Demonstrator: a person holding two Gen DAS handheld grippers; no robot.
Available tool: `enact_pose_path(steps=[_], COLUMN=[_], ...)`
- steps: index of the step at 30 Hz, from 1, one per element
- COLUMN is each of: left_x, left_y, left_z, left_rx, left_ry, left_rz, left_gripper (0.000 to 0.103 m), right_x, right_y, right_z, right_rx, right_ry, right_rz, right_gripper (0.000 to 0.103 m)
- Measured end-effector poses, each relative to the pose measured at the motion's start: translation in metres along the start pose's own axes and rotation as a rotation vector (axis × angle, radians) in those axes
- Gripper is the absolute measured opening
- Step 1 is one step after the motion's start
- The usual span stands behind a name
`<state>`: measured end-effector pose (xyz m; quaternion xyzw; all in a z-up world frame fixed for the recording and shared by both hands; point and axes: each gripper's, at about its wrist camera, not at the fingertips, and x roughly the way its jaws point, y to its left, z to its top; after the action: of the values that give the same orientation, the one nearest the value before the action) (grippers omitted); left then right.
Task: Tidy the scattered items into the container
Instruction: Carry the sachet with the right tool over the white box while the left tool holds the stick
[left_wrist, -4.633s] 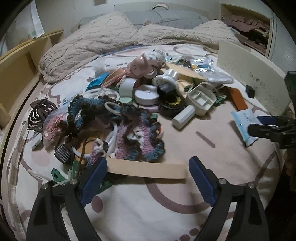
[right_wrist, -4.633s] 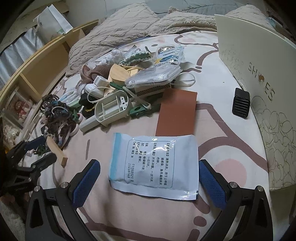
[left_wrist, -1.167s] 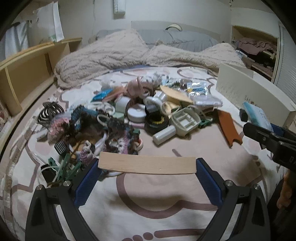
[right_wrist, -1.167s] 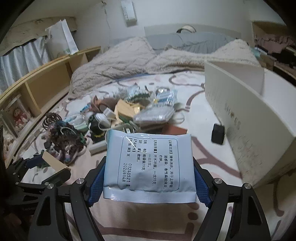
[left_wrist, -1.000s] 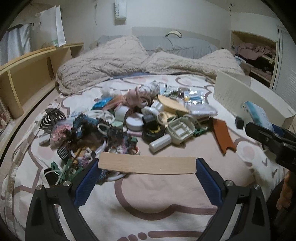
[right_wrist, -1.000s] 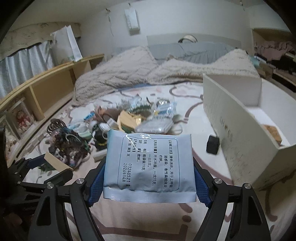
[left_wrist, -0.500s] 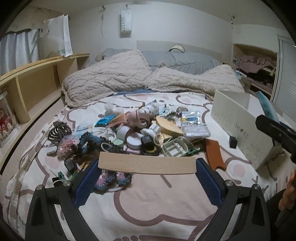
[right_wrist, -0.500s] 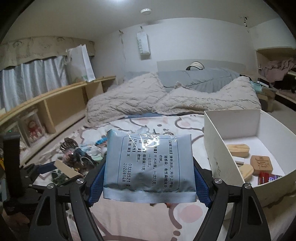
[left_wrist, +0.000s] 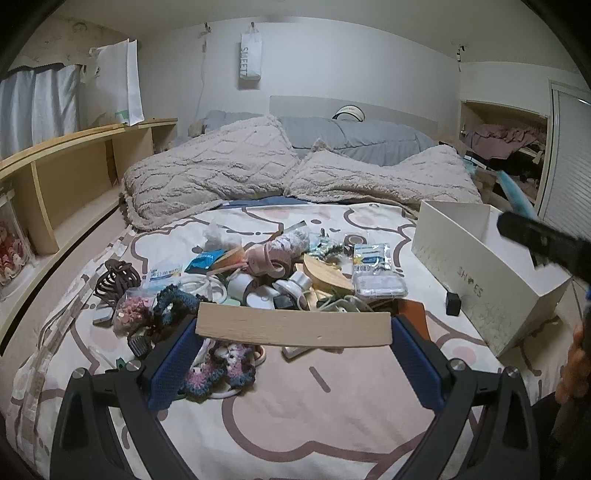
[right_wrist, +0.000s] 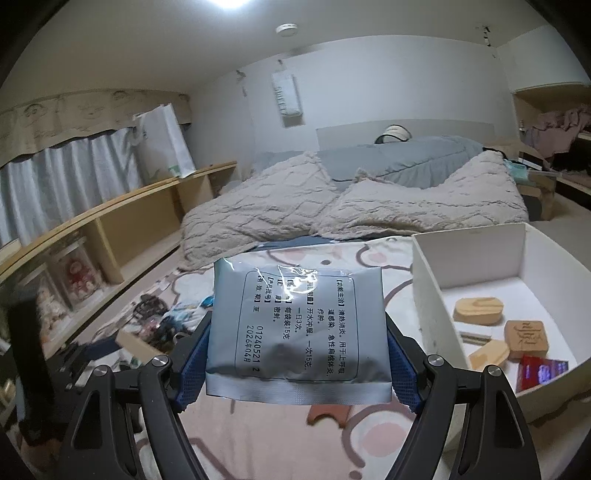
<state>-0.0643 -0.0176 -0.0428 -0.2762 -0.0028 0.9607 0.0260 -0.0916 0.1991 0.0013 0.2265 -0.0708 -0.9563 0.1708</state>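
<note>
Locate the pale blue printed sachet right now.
The pale blue printed sachet sits centre frame in the right wrist view, clamped between the right gripper pads above the bedsheet, left of the white cardboard box.

It was a home bedroom: a bed (left_wrist: 258, 417) with a patterned sheet, fluffy blankets (left_wrist: 229, 173), grey pillows (left_wrist: 362, 136), wooden bedside shelving (left_wrist: 74, 173), curtains (right_wrist: 66, 184) and a clothes-filled closet (left_wrist: 502, 140).

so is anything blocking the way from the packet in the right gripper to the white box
Nothing visible does. The right gripper holds the blue-grey packet lifted off the bed, and the white box sits just to its right with an open top. Wooden blocks lie inside, but bare floor remains near them.
</note>
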Motion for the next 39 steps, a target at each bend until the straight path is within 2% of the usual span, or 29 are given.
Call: enact_pose_path(steps=[5, 10, 16, 23, 30, 34, 39], left_x=[0.001, 0.005, 0.009, 0.027, 0.058, 0.076, 0.092], left_y=[-0.001, -0.009, -0.027, -0.057, -0.090, -0.107, -0.129], left_z=[0.011, 0.027, 0.051, 0.080, 0.099, 0.104, 0.109], left_rx=[-0.006, -0.006, 0.009, 0.040, 0.028, 0.016, 0.034], left_ry=[-0.014, -0.025, -0.058, -0.083, -0.099, -0.077, -0.060], left_rz=[-0.006, -0.023, -0.048, -0.068, -0.127, -0.170, -0.206], left_gripper=[0.100, 0.100, 0.100, 0.100, 0.100, 0.100, 0.100], right_x=[0.004, 0.011, 0.012, 0.016, 0.026, 0.038, 0.044], right_y=[-0.012, -0.023, -0.046, -0.080, -0.125, -0.157, -0.195], right_z=[0.027, 0.061, 0.100, 0.121, 0.114, 0.102, 0.092], right_rx=[0.023, 0.036, 0.112, 0.239, 0.317, 0.381, 0.448], right_ry=[-0.031, -0.053, -0.067, -0.058, -0.034, 0.015, 0.068], right_rz=[-0.011, -0.066, -0.001, 0.031, -0.052, -0.182, -0.274], right_gripper=[0.082, 0.082, 0.082, 0.083, 0.083, 0.083, 0.083])
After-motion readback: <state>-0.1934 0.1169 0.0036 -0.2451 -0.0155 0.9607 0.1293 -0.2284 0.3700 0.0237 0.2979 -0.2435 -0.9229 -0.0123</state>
